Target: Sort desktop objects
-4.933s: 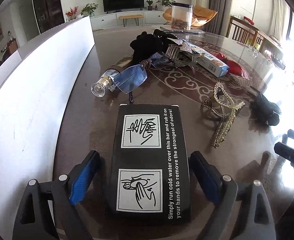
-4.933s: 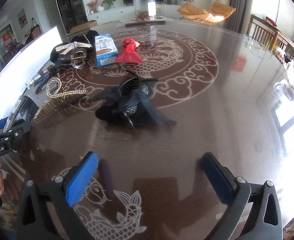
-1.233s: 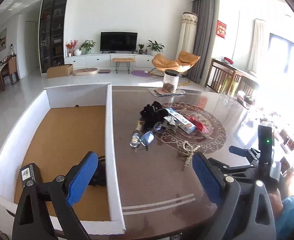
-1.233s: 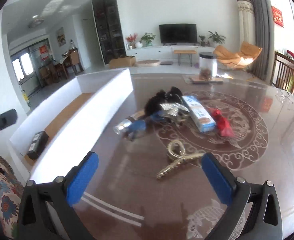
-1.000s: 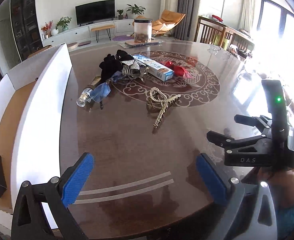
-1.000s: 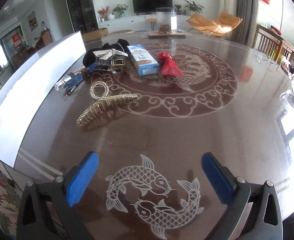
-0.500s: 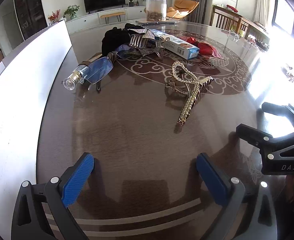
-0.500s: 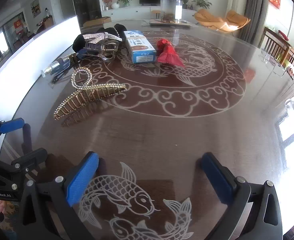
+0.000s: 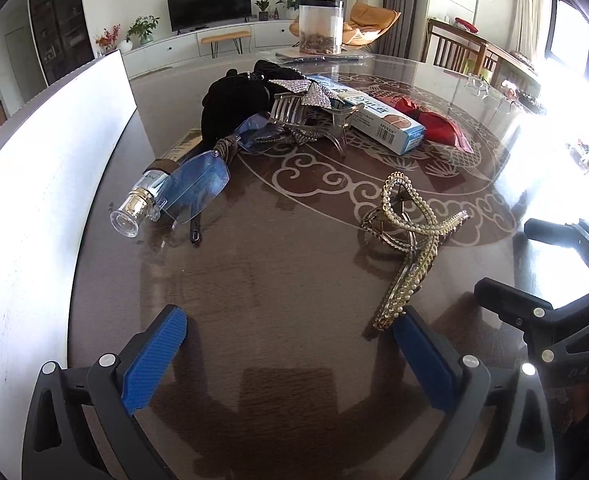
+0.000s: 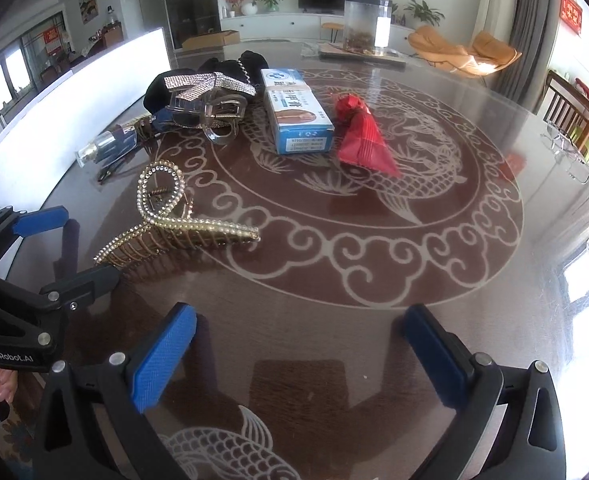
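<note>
Two grippers: both empty, fingers spread wide apart, low over the dark glossy round table (image 9: 294, 280) with its pale scroll and fish pattern.
Left gripper (image 9: 290, 340): its right blue pad (image 9: 422, 356) sits just beside the tail end of the gold pearl-studded claw hair clip (image 9: 410, 236), not touching as far as I can tell.
Right gripper (image 10: 294, 344): hangs over bare table, near the clip but to its right (nothing lies between its fingers).
Step in hand: judged to be the left gripper closing in on the hair clip.
How to do it well: shift the left gripper to its right so the clip's long toothed body lies between the pads, then close across the narrow width, low on the teeth; a pinch on the looped handle end would likely let it swing.
Clip's look: curved gold comb teeth, rows of small pearls, a crossed loop with a spring at the far end; lying on its side, apart from the other things.
Clip's handling: hard, springy and slick, so it may skid on the glass-like top.
Destination: probably the white-walled box (image 9: 54, 184) along the left edge of the table.
Still waiting: clear perfume bottle (image 9: 134, 208), blue-tinted glasses (image 9: 198, 188), rhinestone clear clip (image 10: 210, 96), blue and white carton (image 10: 294, 108), red folded packet (image 10: 362, 140).
</note>
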Motion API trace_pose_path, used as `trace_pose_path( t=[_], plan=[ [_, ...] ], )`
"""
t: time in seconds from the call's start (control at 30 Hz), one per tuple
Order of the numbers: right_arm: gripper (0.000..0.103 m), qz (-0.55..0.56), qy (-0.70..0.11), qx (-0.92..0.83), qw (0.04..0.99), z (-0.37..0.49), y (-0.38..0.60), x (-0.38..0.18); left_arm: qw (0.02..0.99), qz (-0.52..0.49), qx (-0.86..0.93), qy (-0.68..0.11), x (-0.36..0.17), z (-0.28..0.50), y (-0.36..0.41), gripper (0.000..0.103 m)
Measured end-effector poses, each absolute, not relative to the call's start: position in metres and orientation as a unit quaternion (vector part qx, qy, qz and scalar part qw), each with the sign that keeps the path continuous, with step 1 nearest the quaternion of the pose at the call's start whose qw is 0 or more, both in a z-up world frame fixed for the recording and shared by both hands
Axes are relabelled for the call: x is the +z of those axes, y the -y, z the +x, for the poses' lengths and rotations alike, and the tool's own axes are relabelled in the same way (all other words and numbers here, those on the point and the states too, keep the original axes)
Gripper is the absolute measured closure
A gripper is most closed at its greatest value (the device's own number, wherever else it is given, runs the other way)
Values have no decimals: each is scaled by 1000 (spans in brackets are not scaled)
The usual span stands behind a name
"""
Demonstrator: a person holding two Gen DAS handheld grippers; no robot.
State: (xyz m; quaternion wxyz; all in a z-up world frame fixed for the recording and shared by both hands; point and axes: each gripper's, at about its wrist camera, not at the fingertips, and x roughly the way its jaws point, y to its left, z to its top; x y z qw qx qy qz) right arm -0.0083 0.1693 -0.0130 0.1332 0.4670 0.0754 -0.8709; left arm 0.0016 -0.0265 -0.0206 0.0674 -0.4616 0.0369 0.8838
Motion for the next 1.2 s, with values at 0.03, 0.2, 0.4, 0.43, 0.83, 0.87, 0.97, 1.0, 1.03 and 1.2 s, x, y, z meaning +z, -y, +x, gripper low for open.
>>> trace_pose_path(
  t=[0.03, 0.2, 0.4, 0.43, 0.83, 0.87, 0.97, 1.0, 1.03, 1.2],
  plan=[
    [0, 466, -75, -872, 132, -8, -169, -13, 67, -461, 884, -37, -21, 1, 26, 0],
    [0, 465, -73, -873, 129, -7, -170, -12, 65, -458, 886, -34, -22, 2, 25, 0],
    [0, 465, -72, -873, 127, -7, -169, -13, 65, -458, 886, -34, -22, 2, 25, 0],
    [0, 465, -72, -873, 127, -7, -169, -13, 65, -458, 886, -34, -22, 2, 25, 0],
    [0, 464, -73, -874, 126, -7, -169, -13, 62, -457, 887, -33, -21, 1, 25, 0],
    [0, 464, -72, -874, 125, -7, -170, -13, 62, -457, 887, -33, -21, 1, 25, 0],
    [0, 464, -73, -874, 126, -7, -170, -13, 61, -457, 887, -33, -21, 1, 25, 0],
    [0, 464, -72, -874, 126, -7, -170, -13, 61, -457, 887, -33, -22, 1, 25, 0],
    [0, 464, -73, -874, 126, -7, -170, -13, 60, -457, 887, -33, -21, 1, 25, 0],
    [0, 464, -73, -874, 126, -7, -170, -13, 61, -457, 887, -33, -22, 1, 25, 0]
  ],
)
